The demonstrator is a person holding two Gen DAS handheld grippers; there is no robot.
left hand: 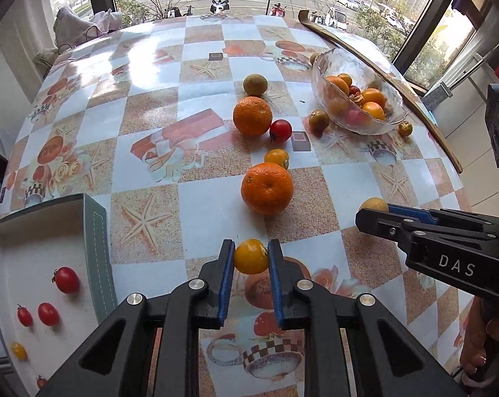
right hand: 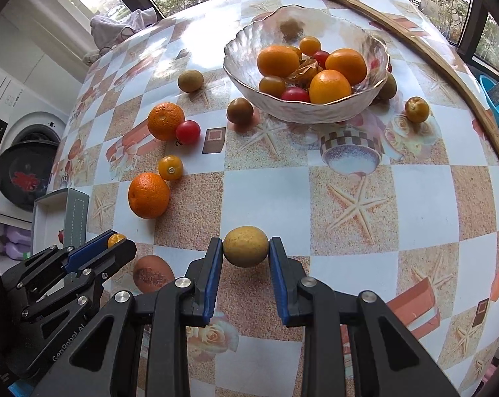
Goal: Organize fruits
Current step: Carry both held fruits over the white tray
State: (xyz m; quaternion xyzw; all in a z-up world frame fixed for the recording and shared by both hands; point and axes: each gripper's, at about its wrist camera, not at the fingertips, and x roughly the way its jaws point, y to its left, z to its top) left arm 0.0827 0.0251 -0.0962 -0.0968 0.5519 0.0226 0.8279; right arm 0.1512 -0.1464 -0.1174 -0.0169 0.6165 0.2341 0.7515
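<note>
My left gripper [left hand: 251, 256] is shut on a small yellow tomato [left hand: 250, 256] just above the table. My right gripper [right hand: 246, 248] is shut on a yellow-green round fruit [right hand: 246, 246]; it also shows in the left wrist view [left hand: 373, 204]. A glass bowl [right hand: 249, 89] holds oranges, tomatoes and small fruits. Two oranges [left hand: 267, 188] [left hand: 252, 115], a red tomato [left hand: 280, 130], a yellow tomato [left hand: 276, 158] and brownish fruits [left hand: 255, 84] lie loose on the table. A white box [left hand: 34, 258] at the left holds red tomatoes [left hand: 66, 280] and a yellow one [left hand: 18, 350].
A checked tablecloth [right hand: 348, 198] covers the round table. A curved wooden strip [right hand: 448, 72] runs along the far right edge. A washing machine [right hand: 27, 162] stands off the left side. A window is behind the table.
</note>
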